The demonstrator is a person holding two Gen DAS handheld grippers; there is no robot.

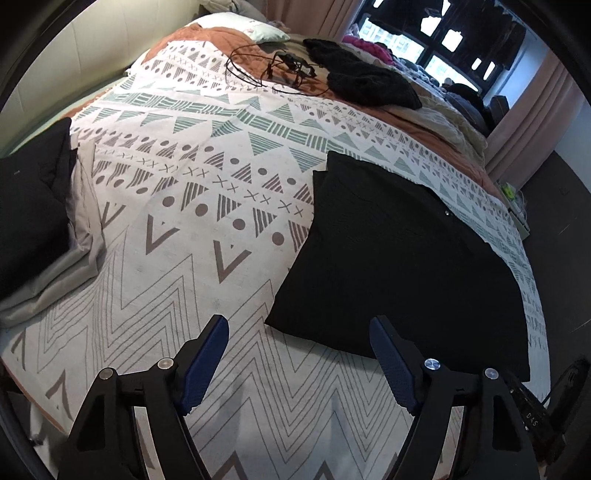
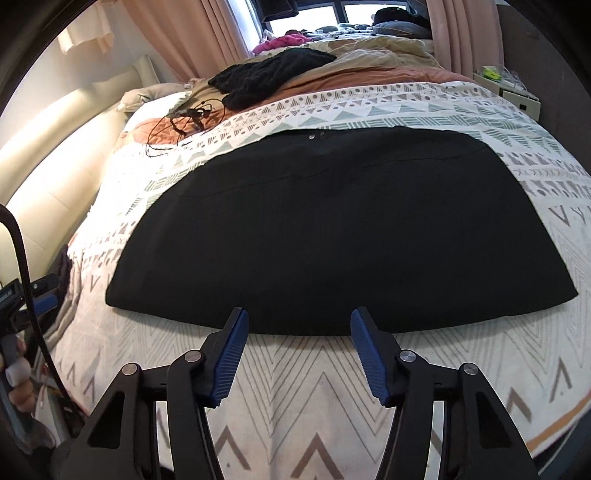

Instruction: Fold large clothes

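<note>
Patterned bedspread (image 1: 207, 206) covers the bed. At its left edge sits a pile of dark and grey clothes (image 1: 33, 206). Left claw (image 1: 299, 332) hangs spread and empty over the near edge; the folded black garment (image 2: 332, 236) lies flat rightward, right claw (image 2: 299, 321) spread just before its near hem.

Mostly edge crops and stuff too far back to read

In the left wrist view the black stack (image 1: 31, 206) on grey fabric, left of the folded black garment (image 1: 402, 266), runs off the frame edge, so no idea what it is. In the right wrist view, the garment (image 2: 332, 229) is all dark, layers impossible to separate. Beyond it, the tangle of cables (image 2: 184, 118) is too small to identify, and the clutter by the window (image 2: 332, 29) blurs together. A hand (image 2: 16, 384) is cropped at the left.
</note>
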